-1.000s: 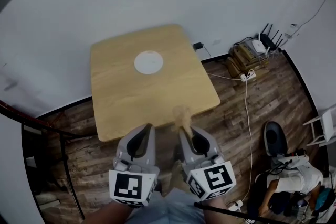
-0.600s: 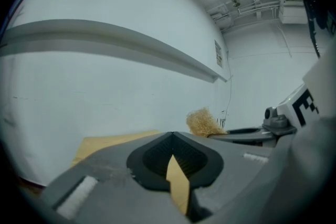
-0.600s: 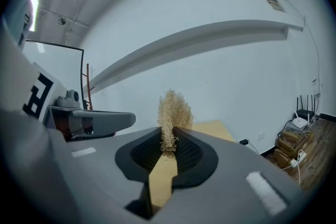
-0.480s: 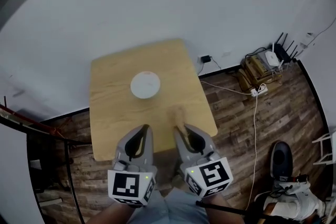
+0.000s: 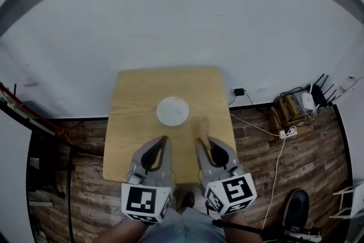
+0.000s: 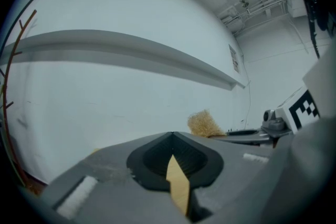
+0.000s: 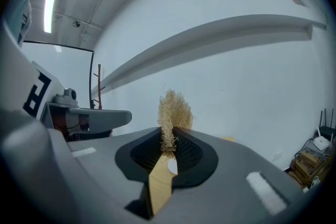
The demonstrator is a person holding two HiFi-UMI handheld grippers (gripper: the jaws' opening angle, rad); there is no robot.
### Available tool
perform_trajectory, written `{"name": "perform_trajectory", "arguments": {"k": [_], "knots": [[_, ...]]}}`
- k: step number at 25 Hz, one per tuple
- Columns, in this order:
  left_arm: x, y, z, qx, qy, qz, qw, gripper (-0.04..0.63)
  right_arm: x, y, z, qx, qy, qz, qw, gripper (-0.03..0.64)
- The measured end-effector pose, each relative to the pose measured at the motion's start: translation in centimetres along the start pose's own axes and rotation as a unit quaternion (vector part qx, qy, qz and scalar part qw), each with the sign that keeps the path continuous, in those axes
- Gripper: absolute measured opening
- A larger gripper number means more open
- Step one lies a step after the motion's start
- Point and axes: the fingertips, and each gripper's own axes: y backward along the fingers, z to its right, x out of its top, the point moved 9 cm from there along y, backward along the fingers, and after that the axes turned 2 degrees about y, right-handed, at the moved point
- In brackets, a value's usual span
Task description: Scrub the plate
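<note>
A round white plate (image 5: 173, 111) lies in the middle of the square wooden table (image 5: 133, 122). Both grippers hang side by side over the table's near half, short of the plate. My right gripper (image 5: 201, 141) is shut on a straw-coloured fibre scrubber (image 5: 199, 125), whose tuft sticks up out of the jaws in the right gripper view (image 7: 173, 108). My left gripper (image 5: 162, 139) is shut with nothing in it; in the left gripper view (image 6: 171, 135) only a sliver of table shows below the closed tips. The scrubber (image 6: 205, 124) also shows there, to the right.
The table stands against a white wall. On the wooden floor to the right lie a router, boxes and a power strip (image 5: 291, 106) with cables. A reddish metal rack (image 5: 31, 116) stands at the left. A dark round object (image 5: 296, 209) sits at the lower right.
The table and plate have come nearer and now sit centred in front of me. Both grippers, earlier over the floor before the table's near edge, are now over the tabletop. The scrubber stays gripped.
</note>
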Motion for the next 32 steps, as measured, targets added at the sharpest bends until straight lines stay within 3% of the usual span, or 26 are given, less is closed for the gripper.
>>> {"name": "perform_trajectory", "arguments": {"k": [6, 19, 24, 32], "knots": [[-0.8, -1.6, -2.6, 0.013, 0.015, -0.012, 0.9997, 0.020, -0.3, -3.1, 0.0, 0.009, 0.003, -0.016, 1.000, 0.051], [-5.1, -8.9, -10.2, -0.004, 0.056, -0.095, 0.9938, 0.020, -4.4, -12.0, 2.0, -0.018, -0.040, -0.091, 0.995, 0.051], [-8.1, -11.3, -12.8, -0.010, 0.099, -0.137, 0.9856, 0.020, -6.7, -15.0, 2.3, -0.022, -0.055, -0.126, 0.990, 0.051], [-13.0, -14.6, -15.7, -0.028, 0.176, -0.204, 0.9627, 0.021, -10.7, -18.4, 2.8, -0.026, -0.083, -0.180, 0.980, 0.051]]}}
